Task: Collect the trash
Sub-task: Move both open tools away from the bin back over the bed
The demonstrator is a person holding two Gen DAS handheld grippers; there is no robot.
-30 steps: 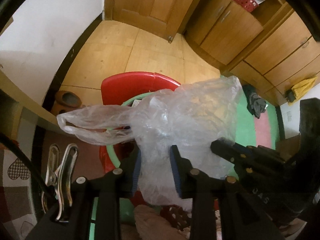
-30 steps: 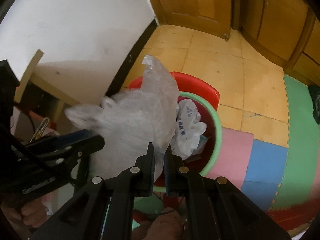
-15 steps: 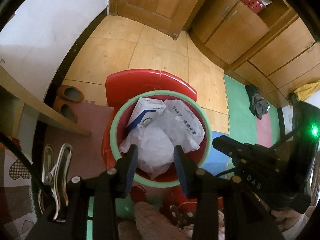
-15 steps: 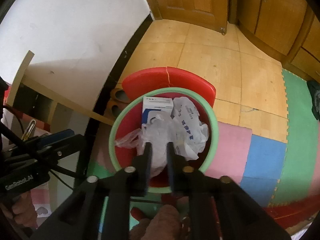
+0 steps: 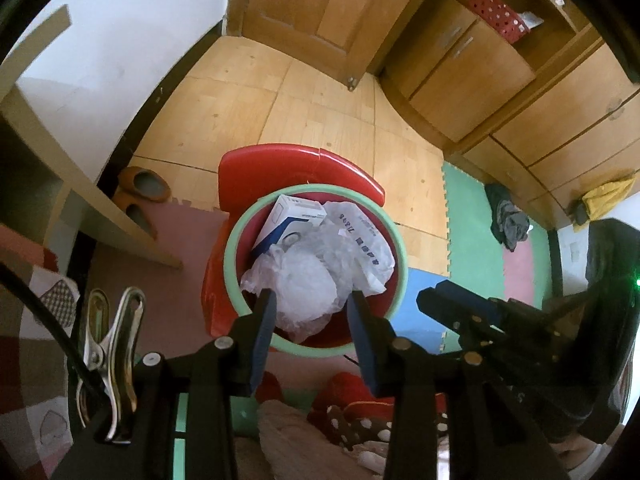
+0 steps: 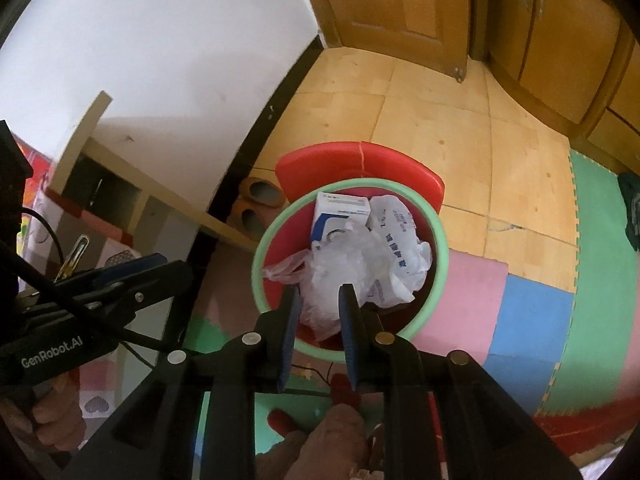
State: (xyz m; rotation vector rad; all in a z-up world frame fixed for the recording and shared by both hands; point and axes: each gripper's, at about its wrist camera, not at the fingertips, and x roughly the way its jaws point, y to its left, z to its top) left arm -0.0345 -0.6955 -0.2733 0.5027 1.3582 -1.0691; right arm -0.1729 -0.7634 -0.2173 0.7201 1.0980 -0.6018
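Wooden floor tiles run to a wooden door (image 5: 316,12) and cupboards (image 5: 472,68) at the far side, with foam mats (image 6: 532,308) in pink, blue and green nearer. On the floor stands a round red bin (image 5: 394,264) with a pale green rim, set against a red lid or board (image 5: 296,164) behind it. Inside lie a white box (image 5: 294,216) with a dark blue panel, a white bag with blue print (image 5: 370,240) too small to read, and a crumpled clear plastic bag (image 5: 304,296) on top. The left gripper (image 5: 312,316) hangs above the bin, its blue-padded jaws moderately apart with nothing between them. The right gripper (image 6: 318,312) hangs over the same bin; its jaws are opening from a narrow gap and hold nothing. In the right view the left gripper's black body reads "GenRobot.AI". A metal clip (image 5: 110,344) shows at the left. Brown slippers (image 5: 144,188) lie half hidden under a pale shelf (image 5: 100,208). A hand (image 6: 44,412) at the lower left is cut off.
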